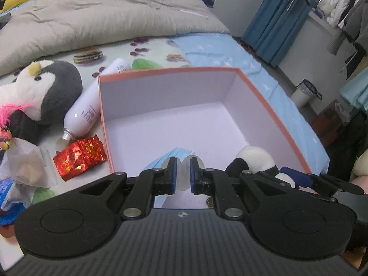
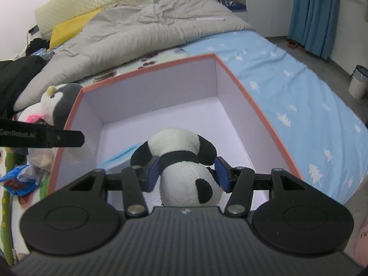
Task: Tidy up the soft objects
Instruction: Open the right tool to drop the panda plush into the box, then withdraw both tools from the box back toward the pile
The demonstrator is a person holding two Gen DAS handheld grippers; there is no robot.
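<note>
Right tongs (image 2: 187,172) clamped mid-width on the panda plush (image 2: 184,161), blue pads sunk into its squashy neck, head nearest the lens, body hanging just over the near floor of the box (image 2: 241,87). Left tongs (image 1: 183,174) pinched narrow on a clear soft pouch (image 1: 182,179) with a pale-blue face mask (image 1: 161,161) trailing from it, also poised over the box's near edge. Best played, by judgement: lower both loads deeper before letting go, since plush springs back and may roll, and the mask is flimsy enough to snag on a pad; release the panda toward the right corner, the mask flat on the left, no crowding. Box itself: stiff card, salmon-pink rim, smooth lilac-white inside, square and otherwise bare. Outward on the bed: a fuzzy grey-and-white penguin plush (image 1: 46,92) waiting left of the box, probably next in line; beside it a glossy white bottle (image 1: 87,112), hard and cylindrical, and a crinkly red foil packet (image 1: 80,158), neither looking soft. Beyond, a rumpled beige duvet (image 1: 103,11) and a light-blue sheet (image 2: 299,92) with white tree prints.
</note>
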